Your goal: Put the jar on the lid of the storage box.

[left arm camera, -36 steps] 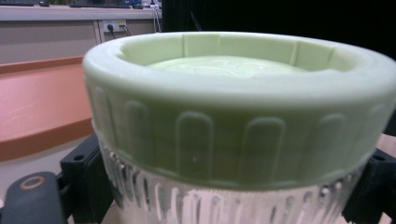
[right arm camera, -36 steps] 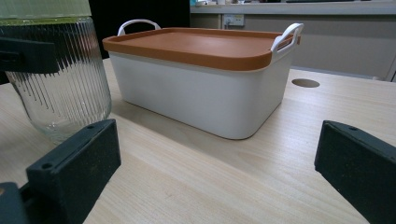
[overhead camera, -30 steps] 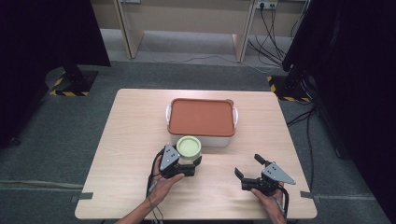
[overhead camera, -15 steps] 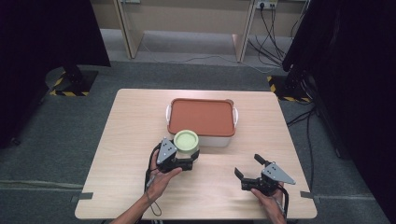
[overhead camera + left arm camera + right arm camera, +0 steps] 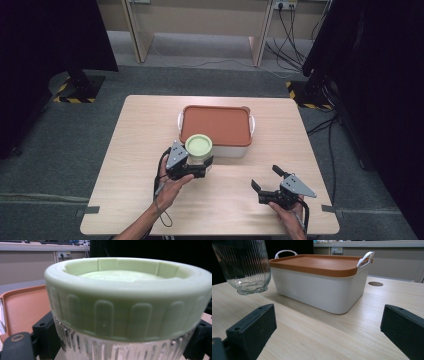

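The jar (image 5: 199, 150) is a ribbed clear-glass vessel closed by a pale green screw lid (image 5: 198, 145). It is held above the table (image 5: 140, 130), just in front of the near-left corner of the storage box (image 5: 215, 127). Its long axis runs near vertical, lid up and base down, with a slight tilt visible in the right gripper view.

The left gripper (image 5: 192, 167) pinches the jar below the lid, with 1 jaw on each side of the glass. In the left gripper view, the lid (image 5: 127, 297) is seen at close range: vertical ribs around its rim and a recessed top. The black jaws sit against the glass at both lower corners.

The right gripper view shows the underside region of the jar (image 5: 244, 267): the base hangs clear of the tabletop, with a shadow beneath it. The same view shows the white box wall (image 5: 317, 292), its orange lid (image 5: 317, 263) and 2 white handles.

The right gripper (image 5: 267, 182) rests low near the front right of the table, well apart from the jar, its jaws spread and holding nothing. The box stands directly behind the jar.
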{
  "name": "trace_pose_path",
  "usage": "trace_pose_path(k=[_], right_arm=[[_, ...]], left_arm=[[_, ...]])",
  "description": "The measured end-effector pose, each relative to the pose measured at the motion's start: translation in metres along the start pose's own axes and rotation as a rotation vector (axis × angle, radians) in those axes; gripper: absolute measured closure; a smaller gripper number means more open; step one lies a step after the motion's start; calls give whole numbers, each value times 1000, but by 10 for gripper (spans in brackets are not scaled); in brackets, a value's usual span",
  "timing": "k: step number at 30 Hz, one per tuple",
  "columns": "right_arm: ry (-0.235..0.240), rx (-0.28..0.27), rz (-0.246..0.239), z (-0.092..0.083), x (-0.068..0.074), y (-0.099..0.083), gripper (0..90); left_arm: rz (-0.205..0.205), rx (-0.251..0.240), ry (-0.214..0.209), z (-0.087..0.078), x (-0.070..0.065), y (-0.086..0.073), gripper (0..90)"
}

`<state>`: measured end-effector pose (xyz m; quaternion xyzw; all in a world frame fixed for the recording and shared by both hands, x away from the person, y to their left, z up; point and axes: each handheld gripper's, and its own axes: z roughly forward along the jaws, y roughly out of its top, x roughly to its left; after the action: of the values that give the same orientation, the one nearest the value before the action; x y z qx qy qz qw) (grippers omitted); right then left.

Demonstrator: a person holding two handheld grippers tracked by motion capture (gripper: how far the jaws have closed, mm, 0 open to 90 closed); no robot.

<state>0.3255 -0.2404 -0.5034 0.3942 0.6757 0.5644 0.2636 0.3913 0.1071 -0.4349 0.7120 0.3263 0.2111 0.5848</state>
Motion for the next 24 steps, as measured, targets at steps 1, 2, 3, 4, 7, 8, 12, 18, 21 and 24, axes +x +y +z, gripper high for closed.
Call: trace_pose_path(k=[1, 2, 3, 4, 7, 8, 12, 18, 21, 24], right_arm=[[0, 0, 0, 0, 0, 0, 6], [0, -2, -1, 0, 0, 0, 6], [0, -3, -1, 0, 0, 0, 6], [0, -3, -1, 0, 0, 0, 6], [0, -1, -1, 0, 0, 0, 6], [1, -2, -1, 0, 0, 0, 6], [1, -2, 0, 0, 0, 0, 6], [1, -1, -2, 0, 0, 0, 6], [0, -2, -1, 0, 0, 0, 6], [0, -3, -1, 0, 0, 0, 6]], left_arm=[[0, 0, 0, 0, 0, 0, 112], [-6, 3, -4, 0, 2, 2, 112], [-6, 3, -4, 0, 2, 2, 112], [-9, 6, -4, 0, 2, 3, 112], [-11, 1, 0, 0, 4, 7, 112], [-14, 0, -1, 0, 5, 8, 112], [-14, -3, 0, 0, 7, 12, 112], [-9, 7, -4, 0, 10, 18, 112], [-4, 5, -1, 0, 11, 20, 112], [-5, 2, -4, 0, 12, 24, 112]])
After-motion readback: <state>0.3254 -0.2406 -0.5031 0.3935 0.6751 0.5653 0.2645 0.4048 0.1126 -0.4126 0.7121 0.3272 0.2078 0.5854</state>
